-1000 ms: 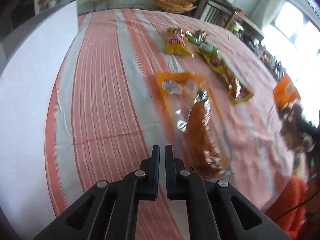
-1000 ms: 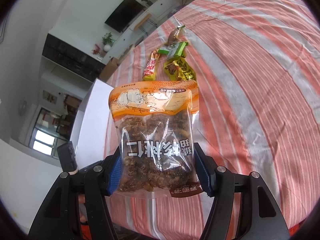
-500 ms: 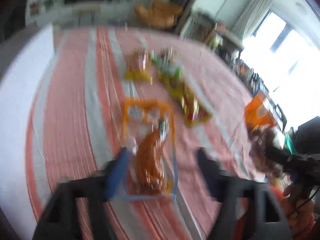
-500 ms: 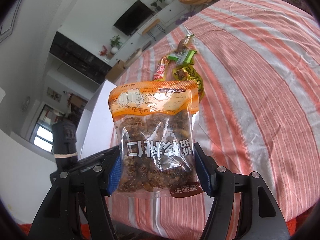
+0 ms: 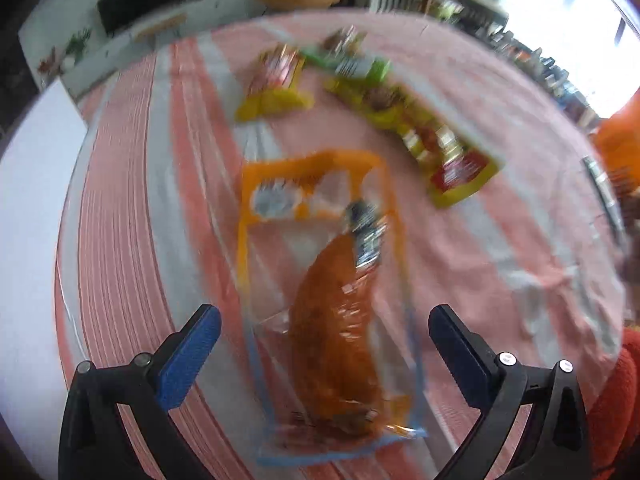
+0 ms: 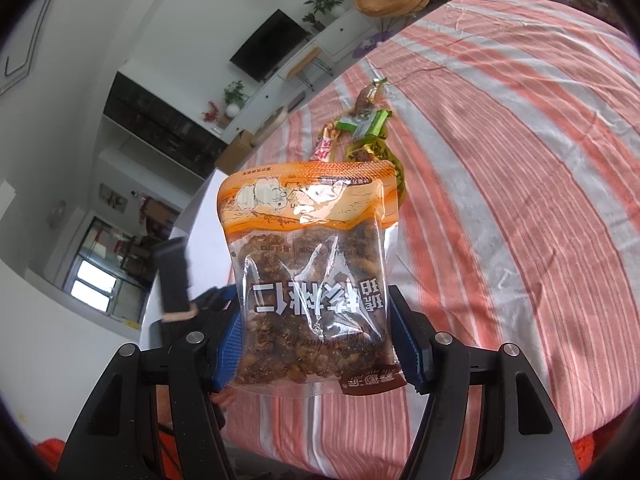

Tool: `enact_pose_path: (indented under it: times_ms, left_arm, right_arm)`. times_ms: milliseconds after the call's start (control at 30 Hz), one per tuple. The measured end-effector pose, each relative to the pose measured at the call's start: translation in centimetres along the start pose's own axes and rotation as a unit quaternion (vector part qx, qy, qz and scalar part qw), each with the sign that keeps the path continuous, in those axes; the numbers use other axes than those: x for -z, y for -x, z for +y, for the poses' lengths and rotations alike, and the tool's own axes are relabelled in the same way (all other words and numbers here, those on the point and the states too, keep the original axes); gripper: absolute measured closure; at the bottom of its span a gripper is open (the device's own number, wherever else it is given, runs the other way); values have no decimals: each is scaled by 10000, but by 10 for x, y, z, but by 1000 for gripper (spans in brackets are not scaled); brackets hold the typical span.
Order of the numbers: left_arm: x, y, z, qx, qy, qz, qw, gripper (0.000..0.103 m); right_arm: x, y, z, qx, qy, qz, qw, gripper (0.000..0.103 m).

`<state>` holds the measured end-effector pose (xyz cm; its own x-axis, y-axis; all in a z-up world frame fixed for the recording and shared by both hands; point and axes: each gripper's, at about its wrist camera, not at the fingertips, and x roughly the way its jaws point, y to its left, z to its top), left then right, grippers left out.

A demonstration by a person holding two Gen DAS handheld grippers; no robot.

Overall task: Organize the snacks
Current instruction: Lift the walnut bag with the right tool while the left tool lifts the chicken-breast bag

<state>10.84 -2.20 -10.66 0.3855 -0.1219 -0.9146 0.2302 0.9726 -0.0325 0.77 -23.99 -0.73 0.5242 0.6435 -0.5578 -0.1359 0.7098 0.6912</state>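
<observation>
Crinkly clear plastic pouch of walnut clusters (image 6: 312, 280) sits pinched upright in the right tongs (image 6: 316, 348). Left tongs (image 5: 324, 344), opening wide, straddle a glossy flat sausage packet (image 5: 332, 304) lying on the striped cloth counter (image 5: 132, 200).

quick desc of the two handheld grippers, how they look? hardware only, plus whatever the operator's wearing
Both match: the left gripper and the right gripper have black plastic angular, open-framed fingers, each with silver screw heads, and blue ribbed pads on the inner faces. No cables or markings are visible on either. At the frame edge, orange-red knit fabric shows, probably the person's clothing.
</observation>
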Motion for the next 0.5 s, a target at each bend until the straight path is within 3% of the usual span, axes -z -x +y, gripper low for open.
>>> enact_pose_path:
  times_ms: [67,133,200,233,267,333,433,500]
  left_arm:
    - [1,2,-8,-142,-243,-141,9995,0]
    - [0,0,-4,-102,-40,-128,9999,0]
    - [-2,0,-6,-100,-76,67,9999,0]
    - [-4,-2,-5,-69,-97,124,9999,9]
    - [-6,3,-6,0,-168,31,9999,34]
    - [-6,11,-7,145,-221,-18,9997,53]
    - [-1,24,9,563,79,-207,9982,67]
    - [3,32,23,944,471,-316,9939,69]
  right_arm:
    - [0,3,-2,15,-28,-40,10000,36]
    - [-1,4,-4,25,-49,-71,10000,36]
    - [-1,3,-4,2,-77,-90,9999,36]
    - [-2,2,-4,-10,-83,-88,9999,36]
    - [-2,1,-3,-18,-82,-80,9999,36]
    - [0,-1,0,-28,-44,-51,10000,36]
    - [2,2,4,-38,22,-47,10000,36]
    - [2,2,5,-44,19,-44,10000,36]
